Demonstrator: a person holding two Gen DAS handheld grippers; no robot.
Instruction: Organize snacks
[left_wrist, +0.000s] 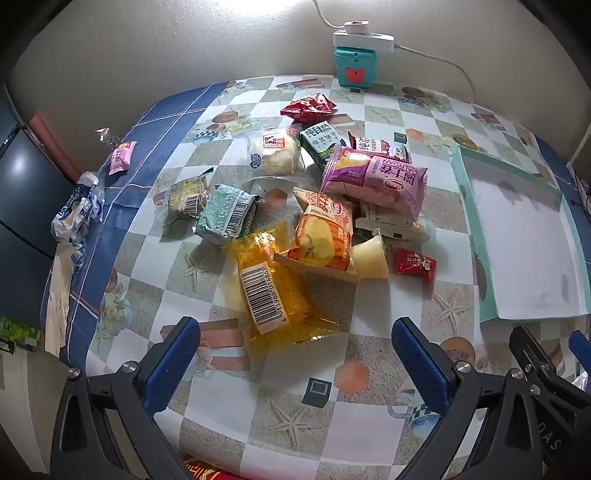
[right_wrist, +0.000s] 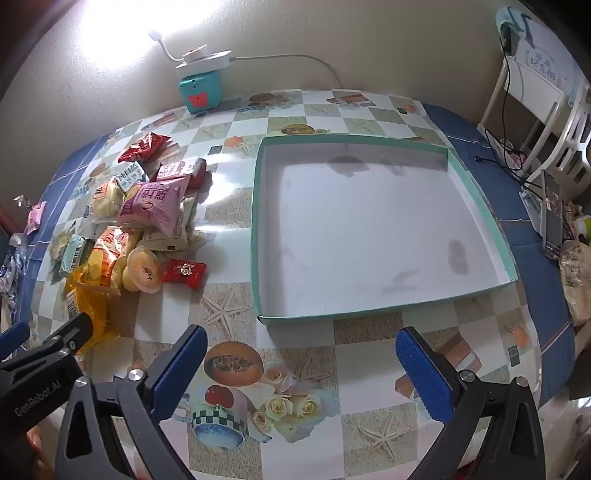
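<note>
Checked oilcloth printed with starfish and fruit covers the surface (right_wrist: 369, 354), which runs back to a pale wall. On its right side sits a shallow teal-rimmed box (right_wrist: 476, 199) (white inside, nothing in it). Left of the box lies a heap of snack packets (left_wrist: 332, 206), a purple packet (left_wrist: 376, 181) on top and a yellow packet (left_wrist: 273, 291) nearest. Both the left gripper (left_wrist: 295, 354) and right gripper (right_wrist: 301, 358) hang spread wide, pinching nothing.

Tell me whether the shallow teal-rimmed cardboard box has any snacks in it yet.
Empty. The shallow teal-rimmed cardboard box shows only its bare white floor with a few dark smudges; every snack packet still lies in the pile on the table beside it.
</note>
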